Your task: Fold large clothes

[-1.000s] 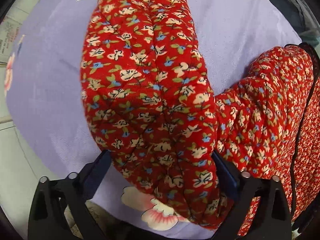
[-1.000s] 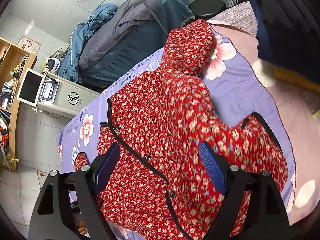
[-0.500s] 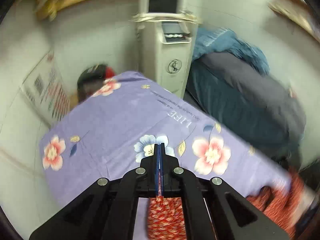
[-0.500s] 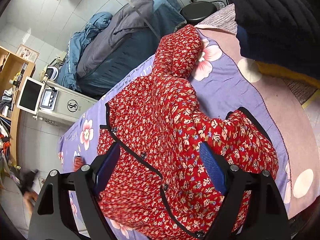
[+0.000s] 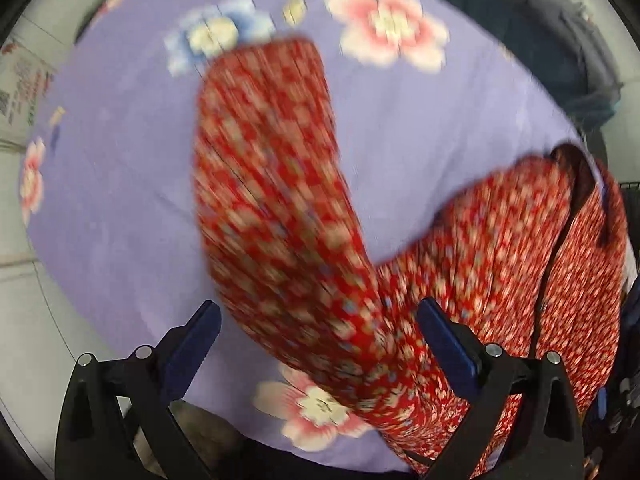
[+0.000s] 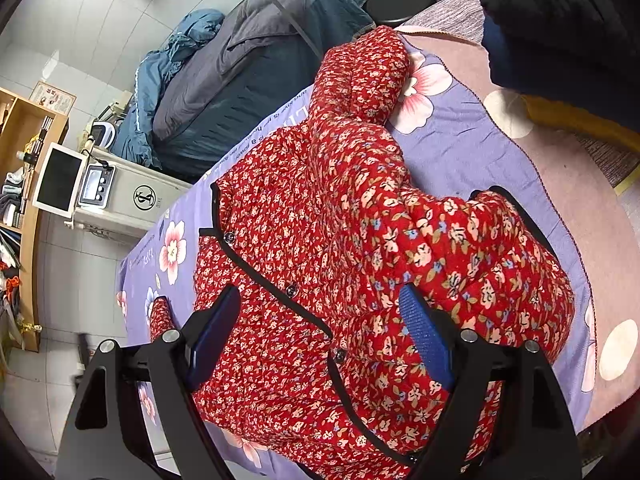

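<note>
A red floral quilted jacket (image 6: 320, 216) with black trim and buttons lies front up on a purple flowered sheet (image 6: 452, 148). In the left wrist view its sleeve (image 5: 272, 184) stretches away over the sheet (image 5: 120, 200), blurred by motion. My left gripper (image 5: 318, 332) is open, its jaws on either side of the sleeve's near part. My right gripper (image 6: 320, 320) is open above the jacket's front, holding nothing. The far sleeve (image 6: 364, 72) points toward the back.
A grey-blue heap of bedding (image 6: 248, 64) lies behind the bed. A white machine (image 6: 128, 196) with a screen stands at the left beside wooden shelves (image 6: 24, 200). A dark garment (image 6: 560, 20) hangs at the upper right. A pink dotted cover (image 6: 600, 240) lies under the sheet.
Half a second ago my left gripper was shut on red fabric and pointed at the room; now it is open and points down over the sleeve. The right gripper has hardly moved.
</note>
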The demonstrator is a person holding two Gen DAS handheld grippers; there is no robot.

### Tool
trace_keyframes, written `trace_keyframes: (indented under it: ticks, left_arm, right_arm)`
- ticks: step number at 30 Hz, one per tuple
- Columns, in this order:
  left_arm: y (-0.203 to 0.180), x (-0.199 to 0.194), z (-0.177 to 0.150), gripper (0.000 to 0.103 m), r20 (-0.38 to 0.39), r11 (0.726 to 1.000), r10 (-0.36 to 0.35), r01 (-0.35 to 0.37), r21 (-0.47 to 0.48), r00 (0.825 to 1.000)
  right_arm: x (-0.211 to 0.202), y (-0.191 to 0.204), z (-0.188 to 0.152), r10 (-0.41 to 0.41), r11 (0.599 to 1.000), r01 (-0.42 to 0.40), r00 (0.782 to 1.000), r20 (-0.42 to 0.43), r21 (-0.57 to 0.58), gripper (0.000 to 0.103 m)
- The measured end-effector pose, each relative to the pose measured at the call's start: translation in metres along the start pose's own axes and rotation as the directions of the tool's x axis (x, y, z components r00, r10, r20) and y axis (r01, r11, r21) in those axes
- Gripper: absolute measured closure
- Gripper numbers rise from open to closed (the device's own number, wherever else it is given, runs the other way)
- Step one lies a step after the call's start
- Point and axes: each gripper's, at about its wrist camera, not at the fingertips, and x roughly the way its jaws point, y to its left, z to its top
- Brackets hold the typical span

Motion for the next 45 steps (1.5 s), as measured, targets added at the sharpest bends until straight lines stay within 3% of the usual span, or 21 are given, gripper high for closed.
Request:
trace_keyframes:
  ticks: [2,4,6,7,11,15,17,18,19,20,22,24,25,26,27,29,31,32,37,41,45]
  left_arm:
    - [-0.013,0.021,-0.011,0.014,-0.03,0.999,0.029,-0.028,0.02,0.999]
    - [-0.013,0.032,-0.014,0.036,-0.024,0.996,0.087,-0.086,0.026,0.996]
    - [-0.002,0.039,-0.018,0.072,-0.016,0.998,0.063,-0.063,0.0,0.998]
    - [0.005,0.041,-0.018,0.08,-0.014,0.999,0.054,-0.054,0.001,0.998]
    - [0.028,0.02,-0.013,0.087,0.02,0.999,-0.031,0.031,-0.012,0.999]
    - [0.055,-0.058,0.01,0.089,0.205,0.994,-0.092,0.102,-0.039,0.974]
    - [0.066,-0.098,0.024,0.089,0.313,0.993,-0.087,0.109,-0.051,0.946]
    - [0.069,-0.131,0.031,0.089,0.415,0.997,-0.049,0.073,-0.04,0.908]
    - [0.068,-0.149,0.035,0.089,0.465,0.998,-0.031,0.053,-0.033,0.885]
    - [0.069,-0.174,0.043,0.089,0.527,0.999,-0.017,0.035,-0.024,0.849]
    - [0.072,-0.208,0.061,0.089,0.59,0.999,-0.026,0.048,-0.022,0.807]
    - [0.073,-0.223,0.085,0.087,0.625,0.998,-0.03,0.061,-0.028,0.78]
    - [0.066,-0.22,0.094,0.083,0.616,0.999,-0.022,0.045,-0.021,0.787]
    - [0.063,-0.206,0.112,0.075,0.577,1.0,-0.011,0.018,-0.007,0.817]
    - [0.059,-0.19,0.126,0.057,0.535,1.0,-0.001,0.003,-0.004,0.845]
    - [0.05,-0.16,0.128,0.036,0.482,1.0,-0.001,-0.009,0.019,0.876]
    - [0.046,-0.133,0.114,0.024,0.467,0.998,-0.04,0.015,0.056,0.883]
    - [0.049,-0.121,0.105,0.013,0.456,0.997,-0.056,0.029,0.066,0.888]
    - [0.074,-0.059,0.033,0.01,0.311,0.987,-0.156,0.139,0.076,0.937]
    - [0.093,-0.032,-0.026,0.009,0.257,0.977,-0.21,0.193,0.092,0.943]
    - [0.097,0.003,-0.088,0.009,0.172,0.97,-0.232,0.215,0.109,0.957]
  right_arm:
    - [0.001,0.002,-0.001,0.001,1.0,-0.001,1.0,-0.004,-0.003,0.022]
    - [0.001,0.003,-0.003,0.004,1.0,-0.004,1.0,-0.006,-0.004,0.022]
    - [0.001,0.001,-0.005,0.006,1.0,-0.006,1.0,-0.006,0.0,0.022]
    - [0.0,0.0,-0.006,0.008,1.0,-0.008,1.0,-0.003,0.005,0.022]
    - [-0.006,-0.008,-0.007,0.002,1.0,-0.002,1.0,0.01,0.022,0.022]
    - [-0.018,-0.017,-0.003,0.001,0.999,-0.002,0.999,0.041,0.034,0.022]
    - [-0.021,-0.02,0.0,0.002,0.999,-0.003,0.999,0.05,0.034,0.022]
    - [-0.023,-0.022,0.001,0.003,0.999,-0.005,0.999,0.054,0.036,0.022]
    - [-0.024,-0.023,0.002,0.004,0.999,-0.007,0.998,0.055,0.037,0.022]
    - [-0.025,-0.024,0.002,0.007,0.999,-0.009,0.998,0.057,0.039,0.022]
    - [-0.027,-0.024,0.001,0.014,0.999,-0.016,0.998,0.058,0.034,0.022]
    - [-0.027,-0.023,0.0,0.021,1.0,-0.022,0.998,0.052,0.018,0.022]
    - [-0.025,-0.022,-0.002,0.023,1.0,-0.023,0.999,0.046,0.006,0.022]
    - [-0.023,-0.022,-0.003,0.02,1.0,-0.02,0.999,0.036,-0.001,0.022]
    - [-0.019,-0.023,-0.005,0.016,1.0,-0.016,1.0,0.023,-0.001,0.022]
    - [-0.013,-0.025,-0.01,0.018,1.0,-0.018,1.0,-0.002,0.006,0.022]
    - [-0.007,-0.026,-0.012,0.023,1.0,-0.023,0.999,-0.027,-0.001,0.022]
    - [-0.004,-0.028,-0.014,0.019,1.0,-0.019,0.999,-0.035,-0.009,0.022]
    - [0.007,-0.046,-0.007,-0.018,0.999,0.014,0.997,-0.075,-0.048,0.022]
    - [0.014,-0.061,0.008,-0.063,0.994,0.053,0.993,-0.096,-0.099,0.022]
    - [0.038,-0.075,0.017,-0.079,0.986,0.047,0.977,-0.199,-0.161,0.021]
